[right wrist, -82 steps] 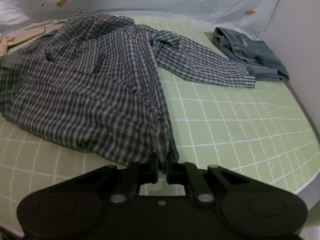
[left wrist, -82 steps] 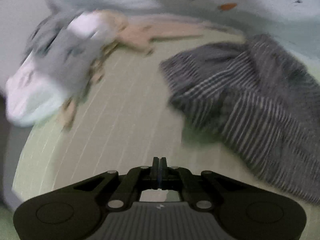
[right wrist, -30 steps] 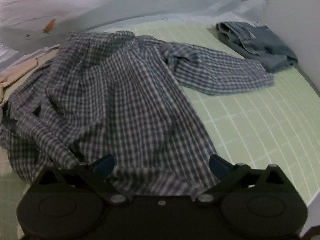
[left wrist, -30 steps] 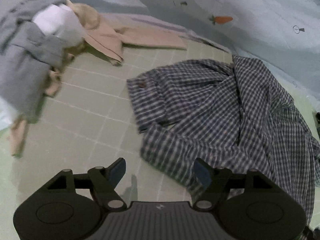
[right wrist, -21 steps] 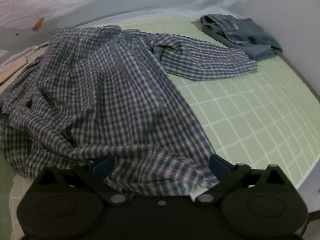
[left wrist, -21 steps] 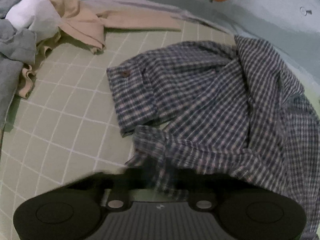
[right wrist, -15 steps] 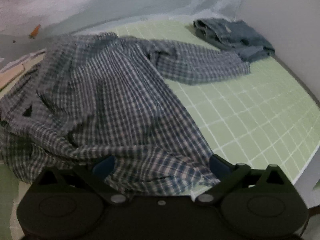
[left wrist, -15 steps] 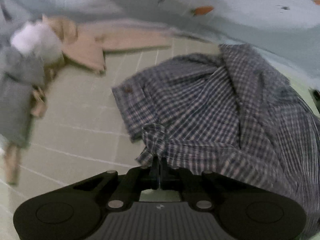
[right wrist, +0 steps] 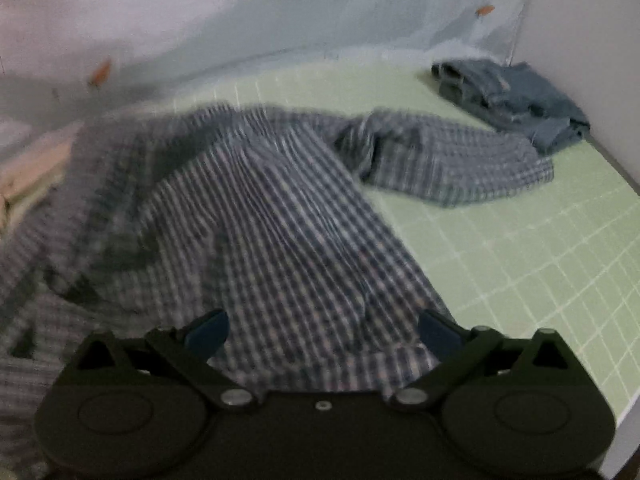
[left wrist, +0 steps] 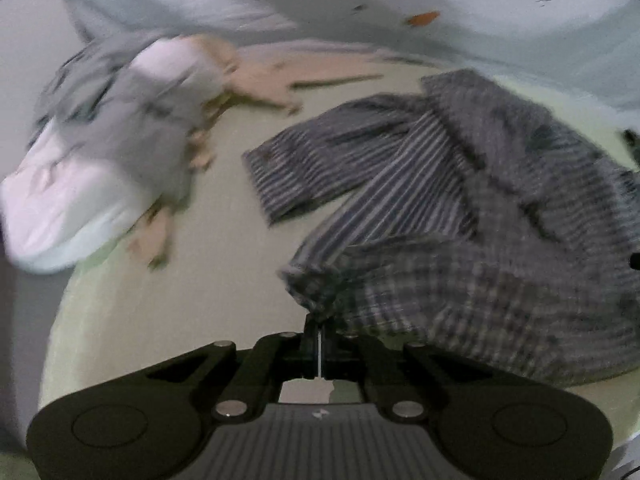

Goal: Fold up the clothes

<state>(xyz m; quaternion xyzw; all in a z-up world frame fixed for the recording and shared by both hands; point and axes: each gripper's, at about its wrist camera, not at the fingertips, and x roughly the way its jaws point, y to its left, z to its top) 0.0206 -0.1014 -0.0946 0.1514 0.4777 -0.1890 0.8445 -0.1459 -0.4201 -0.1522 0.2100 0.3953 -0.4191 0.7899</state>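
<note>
Checked shirt (left wrist: 460,216) newly pinched, lifted

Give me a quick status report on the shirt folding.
Left tool shut on plaid shirt edge. Right tool open over the shirt. Clothes pile and folded jeans lie clear.

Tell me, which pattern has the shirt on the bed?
Dark blue-and-white check on the shirt; right wrist view shows it best.

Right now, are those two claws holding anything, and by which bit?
The left gripper is shut on a bunched edge of the checked shirt. The right gripper is open over the shirt and holds nothing.
</note>
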